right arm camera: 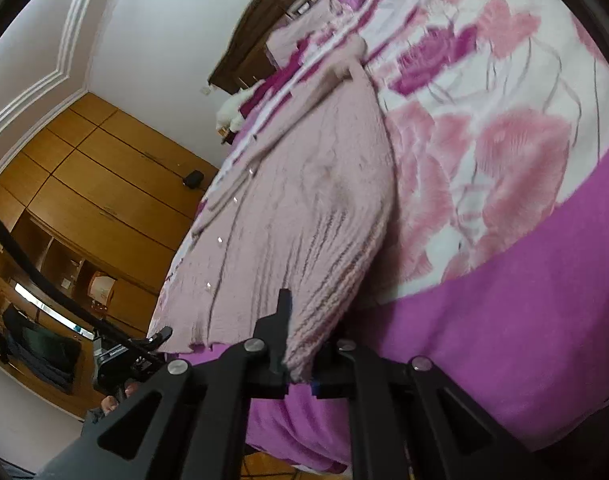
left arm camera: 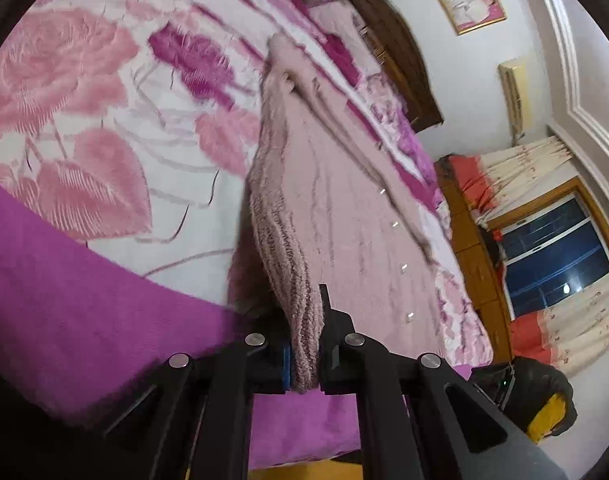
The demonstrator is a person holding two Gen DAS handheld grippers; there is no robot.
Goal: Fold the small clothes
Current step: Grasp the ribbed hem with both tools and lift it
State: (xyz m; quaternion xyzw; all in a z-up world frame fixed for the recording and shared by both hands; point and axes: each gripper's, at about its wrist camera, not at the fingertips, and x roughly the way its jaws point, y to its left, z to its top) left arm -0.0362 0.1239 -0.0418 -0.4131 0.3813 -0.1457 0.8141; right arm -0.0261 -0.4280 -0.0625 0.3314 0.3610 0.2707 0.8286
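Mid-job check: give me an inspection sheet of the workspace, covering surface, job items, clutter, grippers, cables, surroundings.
Surface: bed with floral pink and white blanket, magenta band along its near edge.
Job's things: pink knit cardigan spread on the blanket, small buttons visible, ribbed hem lifted at the near edge.
Clutter: white fluffy item near the headboard; what it is cannot be told.
Grippers: left gripper shut on the hem; right gripper shut on the hem.
Cables: nothing seen.
Surroundings: wooden headboard, framed picture, wooden wardrobe, curtained window.
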